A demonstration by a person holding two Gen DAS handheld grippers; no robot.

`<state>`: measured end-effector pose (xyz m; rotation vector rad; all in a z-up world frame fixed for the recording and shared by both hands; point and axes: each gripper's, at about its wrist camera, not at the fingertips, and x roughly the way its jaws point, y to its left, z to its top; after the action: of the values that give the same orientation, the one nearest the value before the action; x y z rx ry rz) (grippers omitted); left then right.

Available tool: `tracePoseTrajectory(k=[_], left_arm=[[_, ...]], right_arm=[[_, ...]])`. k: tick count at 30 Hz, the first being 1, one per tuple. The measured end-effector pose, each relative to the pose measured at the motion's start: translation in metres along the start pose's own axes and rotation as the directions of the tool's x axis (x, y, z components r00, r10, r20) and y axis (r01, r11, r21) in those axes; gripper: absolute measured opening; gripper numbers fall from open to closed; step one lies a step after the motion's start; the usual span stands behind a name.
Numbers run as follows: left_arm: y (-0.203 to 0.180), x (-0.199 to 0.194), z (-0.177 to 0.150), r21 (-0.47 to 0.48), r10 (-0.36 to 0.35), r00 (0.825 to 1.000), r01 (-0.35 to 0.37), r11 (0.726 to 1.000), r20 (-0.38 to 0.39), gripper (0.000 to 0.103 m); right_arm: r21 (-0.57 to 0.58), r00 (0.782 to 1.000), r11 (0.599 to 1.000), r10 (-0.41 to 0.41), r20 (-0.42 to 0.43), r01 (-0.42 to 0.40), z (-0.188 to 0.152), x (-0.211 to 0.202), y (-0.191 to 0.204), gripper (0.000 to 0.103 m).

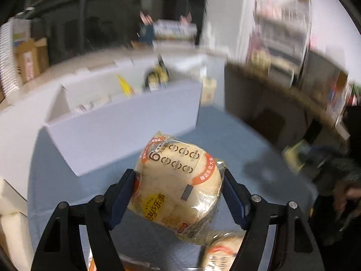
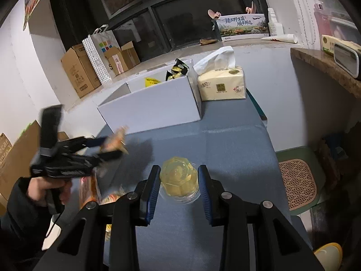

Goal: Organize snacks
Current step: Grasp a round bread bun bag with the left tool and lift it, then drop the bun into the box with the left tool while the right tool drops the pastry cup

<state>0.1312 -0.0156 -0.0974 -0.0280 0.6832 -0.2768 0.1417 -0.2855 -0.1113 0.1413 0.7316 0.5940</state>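
Observation:
My left gripper is shut on a round Lay's rice-cracker pack, held above the blue table in front of the white box. In the right wrist view the left gripper is blurred, holding the pack at the left. My right gripper has its jaws around a clear plastic cup of yellow jelly standing on the table; the pads look close to its sides, contact unclear. The white box holds a yellow packet and dark snack bags.
A tissue pack stands right of the box. More snack packs lie at the table's near left, and another round pack lies below my left gripper. Cardboard boxes stand at the back left. A counter edge is at the right.

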Motion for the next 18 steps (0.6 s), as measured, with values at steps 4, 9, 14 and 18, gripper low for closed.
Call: tracePoseTrajectory(k=[4, 9, 14, 18], left_arm=[[0.008, -0.043, 0.012, -0.023, 0.014, 0.992, -0.011, 1.000, 0.122, 0.079], [0.017, -0.068, 0.039, -0.018, 0.058, 0.971, -0.055, 0.998, 0.230, 0.079], [0.044, -0.068, 0.072, -0.049, 0.077, 0.960, -0.066, 0.997, 0.270, 0.079], [0.072, -0.050, 0.114, -0.095, 0.102, 0.953, -0.077, 0.992, 0.284, 0.079]], right_arm=[[-0.034, 1.000, 0.999, 0.027, 0.012, -0.026, 0.014, 0.007, 0.014, 0.036], [-0.108, 0.998, 0.993, 0.053, 0.030, -0.050, 0.053, 0.023, 0.036, 0.036], [-0.159, 0.995, 0.985, 0.080, 0.063, -0.069, 0.100, 0.039, 0.058, 0.036], [-0.190, 0.990, 0.978, 0.109, 0.093, -0.090, 0.140, 0.054, 0.075, 0.036]])
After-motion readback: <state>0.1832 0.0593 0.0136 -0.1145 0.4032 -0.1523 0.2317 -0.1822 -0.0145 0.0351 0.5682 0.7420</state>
